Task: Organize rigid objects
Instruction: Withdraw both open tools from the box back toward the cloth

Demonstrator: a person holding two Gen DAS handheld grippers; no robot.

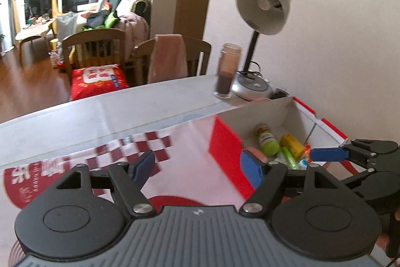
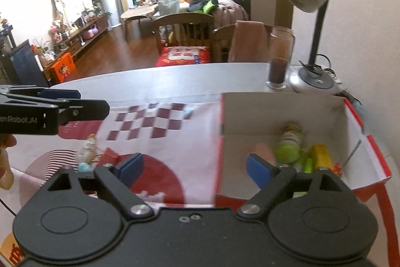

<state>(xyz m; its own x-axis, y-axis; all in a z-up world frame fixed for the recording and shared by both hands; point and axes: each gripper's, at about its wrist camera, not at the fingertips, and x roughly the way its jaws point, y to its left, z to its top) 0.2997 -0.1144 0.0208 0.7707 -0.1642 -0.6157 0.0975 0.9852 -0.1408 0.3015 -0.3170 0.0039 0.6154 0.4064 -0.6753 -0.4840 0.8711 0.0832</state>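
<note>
A red and white cardboard box (image 1: 225,149) (image 2: 360,131) stands open on the table at the right. Inside lie a green-capped bottle (image 1: 267,139) (image 2: 288,144), a yellow object (image 1: 292,143) (image 2: 321,155), a pink object (image 2: 261,150) and a small green item (image 1: 290,157). My left gripper (image 1: 197,165) is open and empty, just left of the box. My right gripper (image 2: 195,168) is open and empty, over the box's left wall; it shows in the left wrist view (image 1: 327,154). A small figurine (image 2: 88,149) and red clip-like bits (image 2: 110,155) lie on the cloth.
A red and white checked cloth (image 2: 155,121) covers the table. A glass jar of dark powder (image 1: 226,71) (image 2: 280,59) and a desk lamp (image 1: 260,24) (image 2: 312,16) stand at the back by the wall. Wooden chairs (image 1: 97,51) stand beyond the table's far edge.
</note>
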